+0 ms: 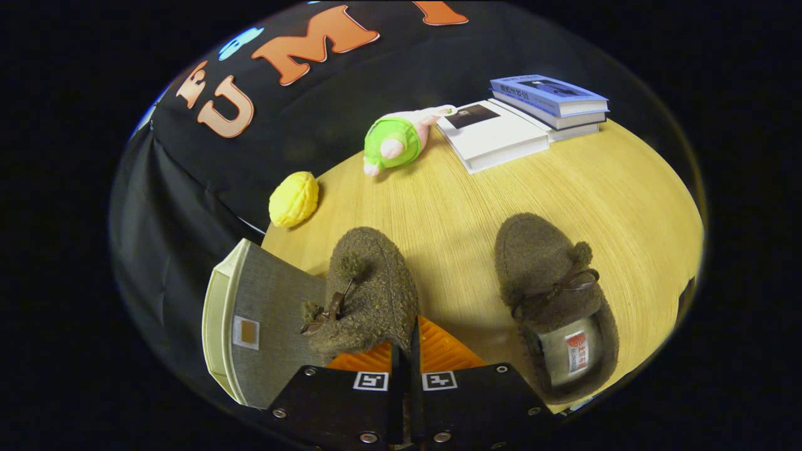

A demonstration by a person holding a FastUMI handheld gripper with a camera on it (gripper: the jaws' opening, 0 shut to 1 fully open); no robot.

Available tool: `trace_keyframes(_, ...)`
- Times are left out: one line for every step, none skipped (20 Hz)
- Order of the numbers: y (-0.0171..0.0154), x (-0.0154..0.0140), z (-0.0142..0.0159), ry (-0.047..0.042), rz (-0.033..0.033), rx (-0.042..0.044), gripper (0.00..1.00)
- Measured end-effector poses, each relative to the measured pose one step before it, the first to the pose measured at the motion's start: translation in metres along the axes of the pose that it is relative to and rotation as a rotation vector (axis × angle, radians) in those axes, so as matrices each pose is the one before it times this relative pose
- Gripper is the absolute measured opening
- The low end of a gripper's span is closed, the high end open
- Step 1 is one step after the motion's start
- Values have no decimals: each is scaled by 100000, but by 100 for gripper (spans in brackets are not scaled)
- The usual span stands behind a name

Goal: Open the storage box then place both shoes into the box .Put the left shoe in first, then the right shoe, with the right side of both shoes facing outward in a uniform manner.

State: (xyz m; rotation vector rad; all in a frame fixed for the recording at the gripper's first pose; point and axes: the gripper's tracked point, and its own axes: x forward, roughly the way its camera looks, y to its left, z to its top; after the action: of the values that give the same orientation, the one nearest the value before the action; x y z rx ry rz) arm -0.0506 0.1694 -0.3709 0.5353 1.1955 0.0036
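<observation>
Claw (405, 351) is closed, its two orange fingers (438, 351) drawn almost together and pinching the heel edge of one brown fuzzy shoe (369, 294), which hangs tilted just ahead of them, toe pointing away, bow and pom-poms turned toward the storage box (263, 326). The box sits at the table (564, 188) edge right beside the held shoe; whether its lid is open or where the opening faces, can't tell from here. Second shoe (551, 300) lies flat on the table to the other side, well apart from the box, insole showing. Step in hand looks like carrying the first shoe to the box. To do it well: keep the pinch firm on the heel collar since the soft fabric could slip, swing the toe toward the box opening, check the shoe's right side ends up facing out, lower fully before releasing. Counts: two shoes, one box, one yellow toy (293, 199), one green plush (395, 141), three books (495, 134) stacked and overlapping at the far side.
</observation>
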Motion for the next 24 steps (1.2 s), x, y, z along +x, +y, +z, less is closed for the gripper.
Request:
trace_keyframes(1114,-780,370,-829,2465,36,5)
trace_keyframes(1330,-793,362,-947,2591,544,5)
trace_keyframes(1361,-702,498,-1031,2765,-845,5)
trace_keyframes(1259,-478,543,-1305,2236,-1174,5)
trace_keyframes(1056,-423,427,-1019,1170,-1025,5)
trace_keyframes(1095,-441,464,-1240,715,-90,5)
trace_keyframes(1173,-207,393,-1047,1377,-525,5)
trace_keyframes(1300,-168,349,-858,1734,-29,5)
trace_keyframes(1071,-231,172,-172,2071,-482,5)
trace_keyframes(1232,-3,104,-174,2201,-264,5)
trace_keyframes(1043,49,23,268,2086,568,5)
trace_keyframes(846,33,-137,169,1279,2498,5)
trace_keyframes(815,327,-128,188,955,1142,5)
trace_keyframes(740,327,-140,552,518,398,5)
trace_keyframes(715,207,-304,905,502,-360,5)
trace_keyframes(921,318,-392,811,703,22,5)
trace_keyframes(1194,442,-256,612,1410,-546,5)
trace_keyframes(903,272,-305,490,1071,-328,5)
trace_keyframes(681,462,-342,1000,202,-328,5)
trace_keyframes(549,686,-554,1424,128,-3,5)
trace_keyframes(573,735,-574,1801,-231,-102,5)
trace_keyframes(512,795,-637,1780,-393,-571,5)
trace_keyframes(25,791,-638,1753,-1289,615,5)
trace_keyframes(-147,916,-689,1423,-1546,1496,5)
